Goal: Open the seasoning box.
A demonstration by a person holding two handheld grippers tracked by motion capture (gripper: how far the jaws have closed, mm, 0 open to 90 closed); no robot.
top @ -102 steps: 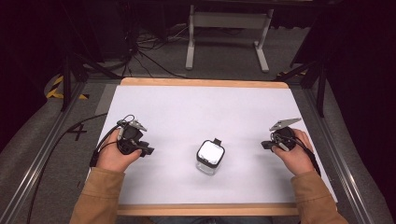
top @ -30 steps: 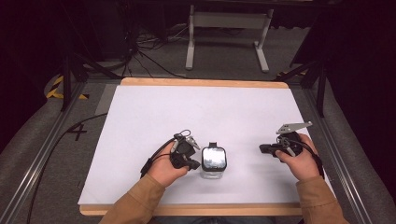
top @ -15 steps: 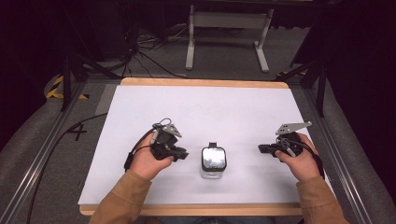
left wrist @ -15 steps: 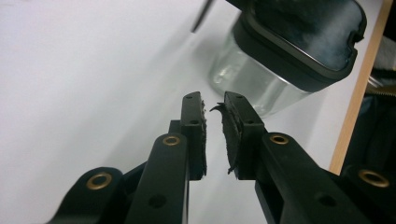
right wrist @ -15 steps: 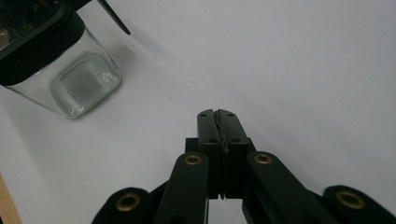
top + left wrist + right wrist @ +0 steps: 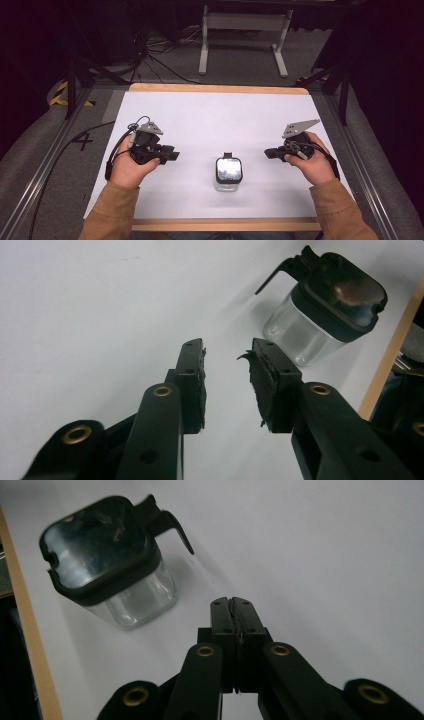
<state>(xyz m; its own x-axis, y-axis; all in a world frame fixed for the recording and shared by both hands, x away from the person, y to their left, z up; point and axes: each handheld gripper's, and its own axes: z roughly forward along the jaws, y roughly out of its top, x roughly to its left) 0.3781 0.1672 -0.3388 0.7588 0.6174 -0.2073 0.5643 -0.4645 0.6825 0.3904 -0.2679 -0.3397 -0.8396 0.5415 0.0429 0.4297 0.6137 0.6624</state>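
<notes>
The left hand-held gripper (image 6: 172, 156) has pulled back to the left, away from the jar (image 6: 228, 173) it was right up against a second ago. Its jaws now stand apart with nothing between them, and the worn pads (image 6: 260, 377) face bare white surface (image 6: 210, 120). My read: it has let go, so the jar has either been set down or the grasp is being lined up again.

Centre now: the jar stands upright near the front edge of the surface, between both hands and touching neither. Clear glass body, black square lid (image 6: 95, 545) seated on top, with a black latch (image 6: 167, 517) sticking out on the far side. The glass looks empty.

Over on the right, the right hand-held gripper (image 6: 270, 152) hasn't budged, jaws pressed together on nothing, pointing toward the jar.
</notes>
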